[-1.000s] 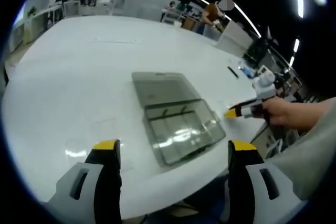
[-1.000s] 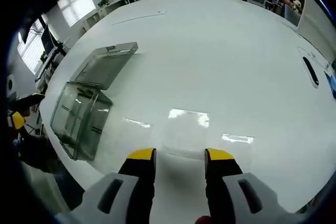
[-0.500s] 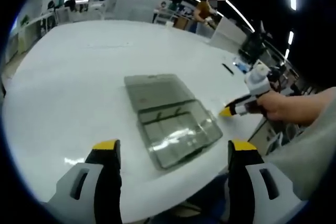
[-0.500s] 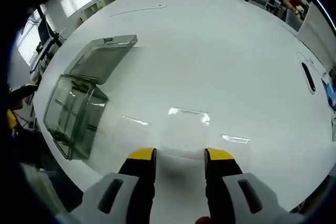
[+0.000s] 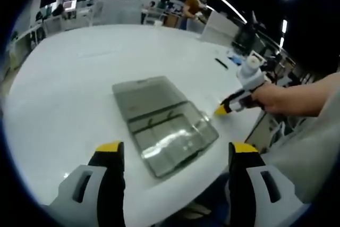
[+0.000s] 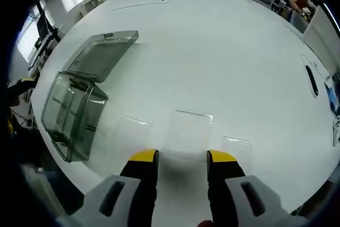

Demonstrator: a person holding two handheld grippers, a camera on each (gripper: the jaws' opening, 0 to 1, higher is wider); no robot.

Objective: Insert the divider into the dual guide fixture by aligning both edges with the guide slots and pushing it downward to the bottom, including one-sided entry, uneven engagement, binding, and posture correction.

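Clear divider (image 6: pixel 187 134) lies flat on the white table (image 6: pixel 223 62), just ahead of the right gripper (image 6: pixel 182 156); its near edge sits between the two yellow-tipped jaws, which stand apart and clamp nothing. Two more clear sheets lie flat either side of it. The smoky clear box (image 5: pixel 172 134) with its lid (image 5: pixel 144 97) folded open rests on the table well to the left, near the edge. The left gripper (image 5: pixel 176 148) hovers in front of the box, jaws spread wide, empty. A person's hand (image 5: pixel 276 98) holds the right gripper beside the box.
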